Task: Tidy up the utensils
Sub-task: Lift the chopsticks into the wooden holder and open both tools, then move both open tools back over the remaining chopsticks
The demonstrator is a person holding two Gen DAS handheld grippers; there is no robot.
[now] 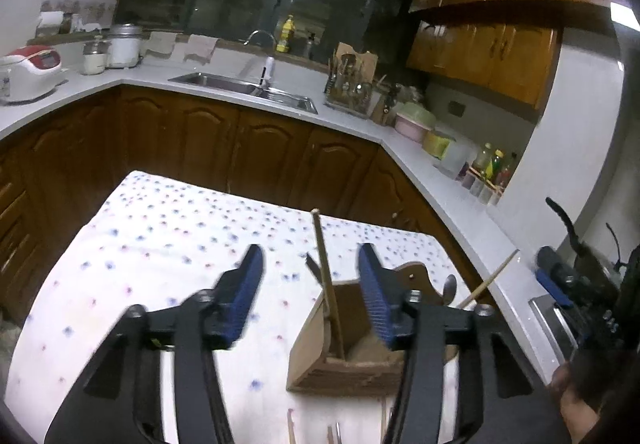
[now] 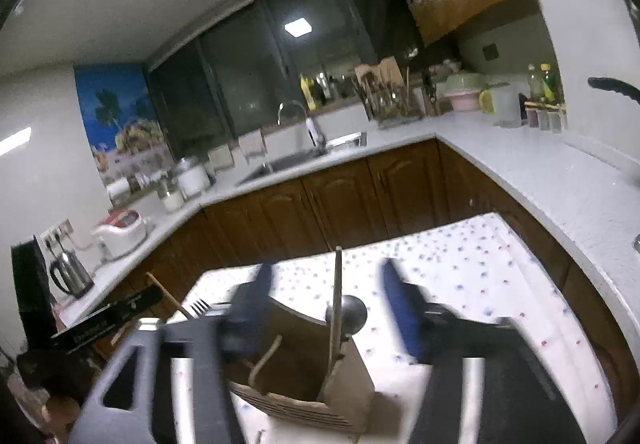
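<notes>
You held both grippers wide apart and empty over the wooden holder (image 1: pixel 344 360), presumably between picks. The left gripper (image 1: pixel 310 280) sat just left of the holder; the right gripper (image 2: pixel 328 300) straddled it. A chopstick (image 1: pixel 328 284) and spoon (image 2: pixel 354 314) stood upright inside the holder.

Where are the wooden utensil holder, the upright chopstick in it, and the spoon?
wooden utensil holder (image 1: pixel 340 372): left wrist view, front wall.
upright chopstick (image 1: pixel 325 264): left wrist view, mid shaft.
spoon (image 2: pixel 354 314): right wrist view, round bowl.
</notes>
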